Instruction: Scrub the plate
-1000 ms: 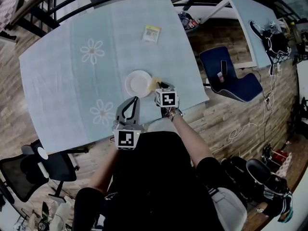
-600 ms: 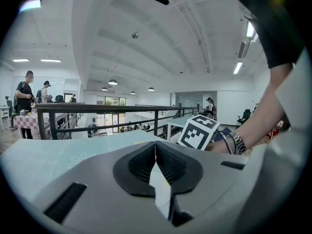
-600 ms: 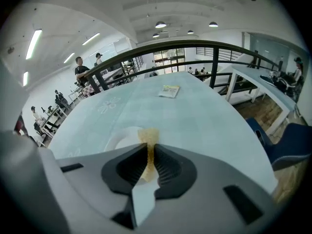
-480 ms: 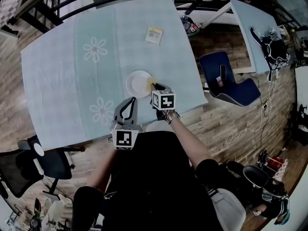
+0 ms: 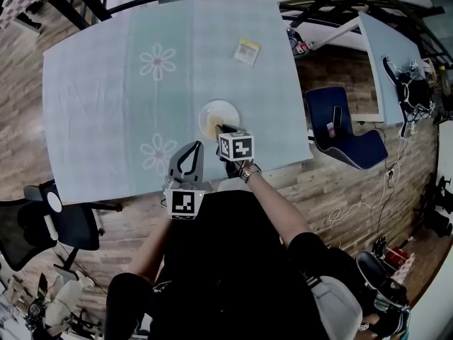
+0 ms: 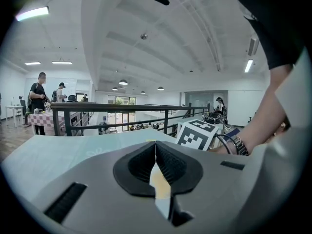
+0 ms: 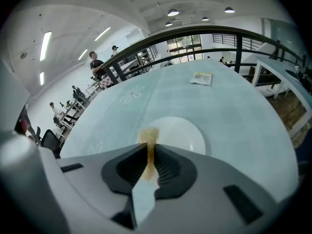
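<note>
On table, pale blue flowered cloth: white plate, near the front edge, right of centre. Right gripper: jaws pinching a yellow-brown scrub pad, pad tip over the plate's near rim; contact with the plate cannot be judged. Left gripper: jaws pressed together, nothing between them, held just left of the right gripper, apart from the plate. Small yellow packet: far side of table, well apart from plate. Blue chair: right of table
</note>
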Motion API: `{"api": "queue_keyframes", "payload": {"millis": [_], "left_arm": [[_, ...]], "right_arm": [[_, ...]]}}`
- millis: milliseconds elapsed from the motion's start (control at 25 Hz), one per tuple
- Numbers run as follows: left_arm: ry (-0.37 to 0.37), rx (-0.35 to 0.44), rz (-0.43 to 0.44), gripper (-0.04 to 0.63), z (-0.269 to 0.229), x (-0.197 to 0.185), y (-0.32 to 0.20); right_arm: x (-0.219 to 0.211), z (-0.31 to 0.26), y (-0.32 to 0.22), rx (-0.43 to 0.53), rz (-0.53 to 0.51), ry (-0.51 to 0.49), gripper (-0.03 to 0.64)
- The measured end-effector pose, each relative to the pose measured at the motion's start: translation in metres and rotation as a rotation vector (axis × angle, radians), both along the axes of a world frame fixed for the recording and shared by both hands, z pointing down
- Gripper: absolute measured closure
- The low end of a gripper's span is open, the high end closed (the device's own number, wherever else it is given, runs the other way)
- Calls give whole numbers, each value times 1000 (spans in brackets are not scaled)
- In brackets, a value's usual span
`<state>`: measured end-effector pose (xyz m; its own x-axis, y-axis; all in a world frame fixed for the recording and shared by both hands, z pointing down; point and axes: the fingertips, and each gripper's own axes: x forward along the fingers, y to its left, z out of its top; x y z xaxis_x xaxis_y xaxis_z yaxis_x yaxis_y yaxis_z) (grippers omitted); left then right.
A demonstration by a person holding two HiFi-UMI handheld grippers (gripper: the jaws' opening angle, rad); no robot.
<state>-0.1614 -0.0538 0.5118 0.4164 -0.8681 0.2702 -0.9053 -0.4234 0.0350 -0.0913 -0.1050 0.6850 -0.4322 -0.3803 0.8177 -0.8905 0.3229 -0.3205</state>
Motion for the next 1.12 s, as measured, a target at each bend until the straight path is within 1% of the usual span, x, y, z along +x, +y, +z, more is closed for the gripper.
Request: {"api": "queue_keyframes", "payload": {"millis": [200, 400, 560, 800, 1120], "left_arm": [[-4, -1, -20, 581, -2, -11, 0], [-10, -16, -31, 581, 0, -18, 1], [1, -18, -22, 581, 2, -14, -1], [-3, -10, 7, 581, 3, -7, -9], [8, -8, 46, 581, 2, 8, -18]], "right_arm": [[-14, 10, 5, -48, -16, -7, 569], [-12, 17, 6, -68, -3, 10, 568], [-4, 23, 8, -87, 3, 21, 568], [10, 32, 11, -107, 13, 43, 568], [34, 35, 11, -109, 43, 65, 568]]}}
